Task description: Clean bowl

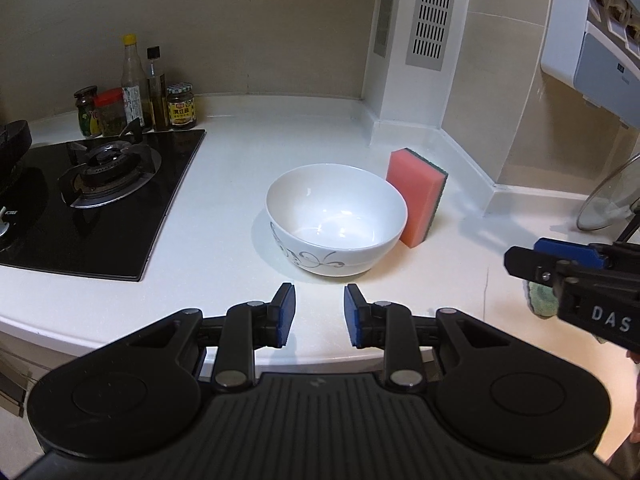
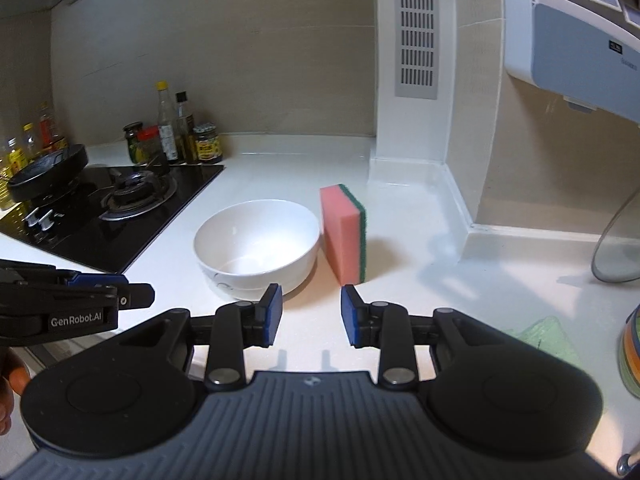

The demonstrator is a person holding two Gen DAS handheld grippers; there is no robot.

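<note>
A white bowl point(image 1: 336, 216) with a grey swirl pattern stands upright and empty on the white counter; it also shows in the right wrist view point(image 2: 258, 246). A pink sponge point(image 1: 416, 196) with a green scrub side stands on edge against the bowl's right side, and shows in the right wrist view point(image 2: 344, 234) too. My left gripper point(image 1: 320, 316) is open and empty, just in front of the bowl. My right gripper point(image 2: 311, 316) is open and empty, in front of the gap between bowl and sponge.
A black gas hob point(image 1: 100, 196) lies left of the bowl, with a black pan point(image 2: 48, 172) on it and sauce bottles and jars point(image 1: 140, 92) behind. A glass lid point(image 1: 612, 196) leans at the right. A green cloth point(image 2: 548, 336) lies at the front right. A white pillar point(image 1: 408, 120) stands behind.
</note>
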